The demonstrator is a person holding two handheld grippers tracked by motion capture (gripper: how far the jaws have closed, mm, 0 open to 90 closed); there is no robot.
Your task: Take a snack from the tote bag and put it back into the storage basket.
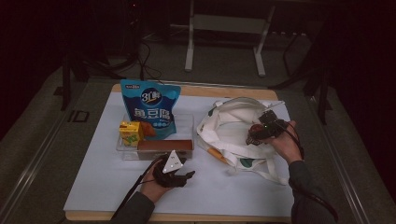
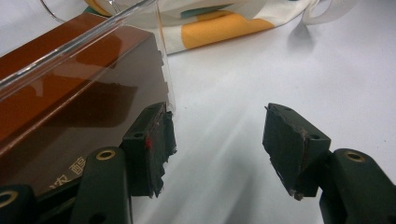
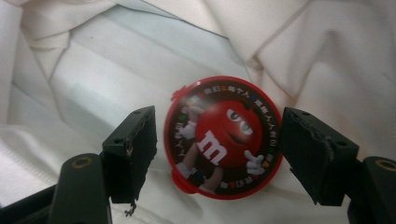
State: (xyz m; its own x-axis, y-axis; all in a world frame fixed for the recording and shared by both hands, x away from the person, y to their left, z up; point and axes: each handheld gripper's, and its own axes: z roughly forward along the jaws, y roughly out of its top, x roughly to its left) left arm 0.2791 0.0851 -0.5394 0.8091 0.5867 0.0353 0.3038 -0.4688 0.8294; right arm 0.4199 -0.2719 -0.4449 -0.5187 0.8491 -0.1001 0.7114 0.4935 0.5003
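We saw a white tote bag (image 1: 233,135) with orange and teal patches, a red-rimmed candy lid (image 3: 223,138) printed with a red cartoon character, a blue snack pouch (image 1: 150,109), a yellow carton (image 1: 130,133), a brown box (image 2: 70,107), black jaws.

black jaws, brass screws, grey sleeves

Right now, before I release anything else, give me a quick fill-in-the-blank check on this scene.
1. The round red candy tin lies inside the white ____.
2. The right hand-held gripper has its jaws ____ on either side of the tin.
3. The blue snack pouch stands in the clear ____.
4. The left hand-held gripper is next to a ____ box.

Missing: bag; open; tray; brown
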